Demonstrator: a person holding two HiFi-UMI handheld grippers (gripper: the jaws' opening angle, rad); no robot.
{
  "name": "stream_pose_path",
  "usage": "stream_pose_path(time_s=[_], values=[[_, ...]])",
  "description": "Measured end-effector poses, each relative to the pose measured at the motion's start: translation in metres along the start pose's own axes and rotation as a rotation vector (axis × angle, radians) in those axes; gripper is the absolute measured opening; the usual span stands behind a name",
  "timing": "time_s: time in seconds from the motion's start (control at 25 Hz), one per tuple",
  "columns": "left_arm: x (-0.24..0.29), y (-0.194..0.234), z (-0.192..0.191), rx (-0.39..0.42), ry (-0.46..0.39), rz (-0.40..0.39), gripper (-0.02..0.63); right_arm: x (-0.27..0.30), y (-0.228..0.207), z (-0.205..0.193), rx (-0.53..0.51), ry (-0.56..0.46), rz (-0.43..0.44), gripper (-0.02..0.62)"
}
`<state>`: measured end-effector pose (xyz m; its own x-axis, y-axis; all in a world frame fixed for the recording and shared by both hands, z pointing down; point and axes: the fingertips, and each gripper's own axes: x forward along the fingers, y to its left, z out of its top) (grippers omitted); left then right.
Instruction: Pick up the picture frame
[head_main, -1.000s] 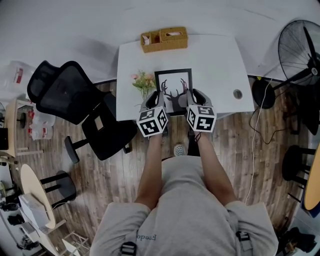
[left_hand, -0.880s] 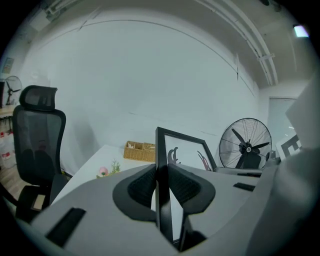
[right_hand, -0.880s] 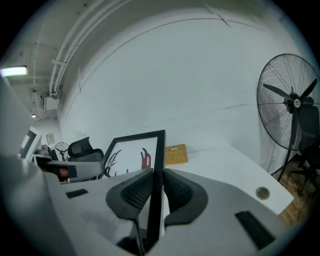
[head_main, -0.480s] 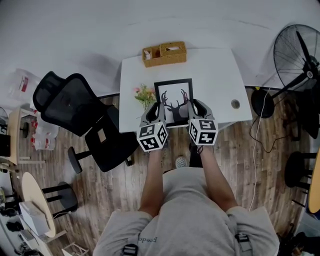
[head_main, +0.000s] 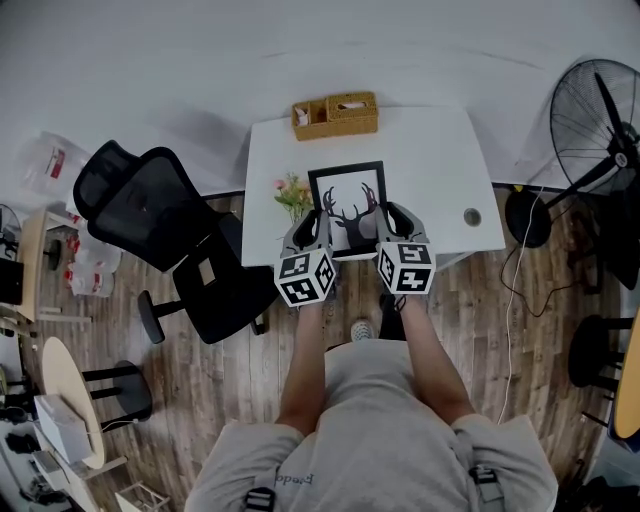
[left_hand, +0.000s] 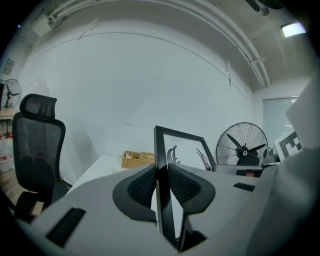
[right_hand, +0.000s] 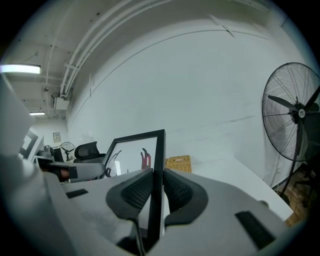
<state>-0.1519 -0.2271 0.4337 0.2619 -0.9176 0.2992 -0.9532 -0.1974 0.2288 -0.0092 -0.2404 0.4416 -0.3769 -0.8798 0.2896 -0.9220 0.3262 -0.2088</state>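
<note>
Left gripper (left_hand: 161, 184) and right gripper (right_hand: 156, 189) clamp the thin black rectangular picture frame (head_main: 348, 205) by its side edges between ribbed pads (left_hand: 141, 186), over the white table (head_main: 430, 150).

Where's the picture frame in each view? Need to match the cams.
Head view: picture frame upper centre.
Left gripper view: centre, its edge between the jaws, glass to the right.
Right gripper view: centre, its edge between the jaws, glass to the left.
Shared landmark: wicker basket behind it.

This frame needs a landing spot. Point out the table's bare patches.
Bare: right half of the white table, between the black deer-print picture frame, the wicker basket and the round cable hole. Crowded: left edge, by the pink flower bunch.
</note>
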Motion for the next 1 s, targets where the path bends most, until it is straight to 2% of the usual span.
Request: stream_pose_path(time_s=[0.4, 1.0], values=[[-0.002, 0.008, 0.007, -0.002, -0.008, 0.016, 0.091, 0.003, 0.009, 0.005, -0.015, -0.008, 0.011, 0.074], [0.004, -0.001, 0.002, -0.001, 0.005, -0.005, 0.091, 0.001, -0.003, -0.002, 0.005, 0.019, -0.011, 0.075]])
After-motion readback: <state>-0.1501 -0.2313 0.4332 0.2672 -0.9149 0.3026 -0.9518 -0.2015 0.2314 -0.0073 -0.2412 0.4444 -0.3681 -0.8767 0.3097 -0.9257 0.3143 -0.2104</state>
